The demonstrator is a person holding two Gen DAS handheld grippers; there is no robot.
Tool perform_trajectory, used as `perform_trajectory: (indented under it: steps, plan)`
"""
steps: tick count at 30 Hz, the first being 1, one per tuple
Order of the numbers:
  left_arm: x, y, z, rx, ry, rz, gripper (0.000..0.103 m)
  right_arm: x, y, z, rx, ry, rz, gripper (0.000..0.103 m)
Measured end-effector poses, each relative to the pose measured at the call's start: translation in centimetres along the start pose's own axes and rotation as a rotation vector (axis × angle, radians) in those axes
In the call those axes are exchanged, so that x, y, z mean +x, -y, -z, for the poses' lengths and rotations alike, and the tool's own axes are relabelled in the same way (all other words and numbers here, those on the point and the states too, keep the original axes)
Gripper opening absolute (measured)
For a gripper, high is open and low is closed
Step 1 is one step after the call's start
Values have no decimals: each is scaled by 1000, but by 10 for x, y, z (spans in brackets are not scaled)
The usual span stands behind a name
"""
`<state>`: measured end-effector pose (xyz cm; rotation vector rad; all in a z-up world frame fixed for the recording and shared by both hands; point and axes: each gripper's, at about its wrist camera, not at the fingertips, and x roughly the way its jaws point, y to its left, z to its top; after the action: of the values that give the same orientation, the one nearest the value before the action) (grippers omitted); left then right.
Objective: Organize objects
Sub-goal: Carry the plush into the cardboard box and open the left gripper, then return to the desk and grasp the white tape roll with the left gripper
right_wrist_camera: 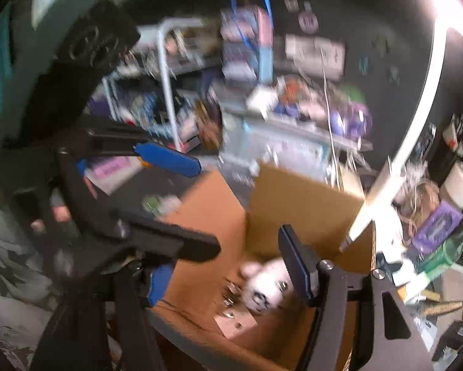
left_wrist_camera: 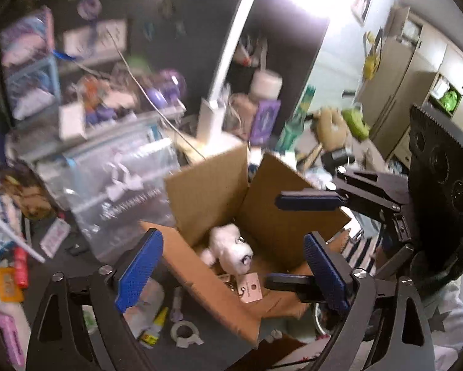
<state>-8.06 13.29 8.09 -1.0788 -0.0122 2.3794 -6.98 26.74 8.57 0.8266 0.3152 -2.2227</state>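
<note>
An open cardboard box (left_wrist_camera: 206, 191) (right_wrist_camera: 309, 204) stands on a dark table. A white plush toy (left_wrist_camera: 231, 247) (right_wrist_camera: 262, 287) lies on the box floor beside a small pink card tag (left_wrist_camera: 251, 287) (right_wrist_camera: 234, 321). My left gripper (left_wrist_camera: 233, 238) (right_wrist_camera: 206, 207) hovers over the box's near left side, its blue pads (left_wrist_camera: 138, 272) wide apart and nothing between them. My right gripper (right_wrist_camera: 228, 250) (left_wrist_camera: 273, 239) reaches in from the right above the toy. It is open too, and its pads touch nothing.
A clear zip bag (left_wrist_camera: 117, 191) leans left of the box. A glue bottle (left_wrist_camera: 154, 327), a white ring (left_wrist_camera: 185, 334) and a red tube (left_wrist_camera: 21, 266) lie near the front. A white lamp arm (left_wrist_camera: 231, 61) rises behind. Cluttered shelves (right_wrist_camera: 262, 92) fill the back.
</note>
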Motion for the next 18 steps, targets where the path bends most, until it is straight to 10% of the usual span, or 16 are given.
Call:
perform_trajectory:
  steps: [11, 18]
  plan:
    - [-69, -54, 91, -88, 226, -139, 96, -28, -96, 38, -81, 233, -161, 61]
    - [-69, -89, 160, -149, 307, -190, 96, 11, -142, 79, -35, 200, -157, 61]
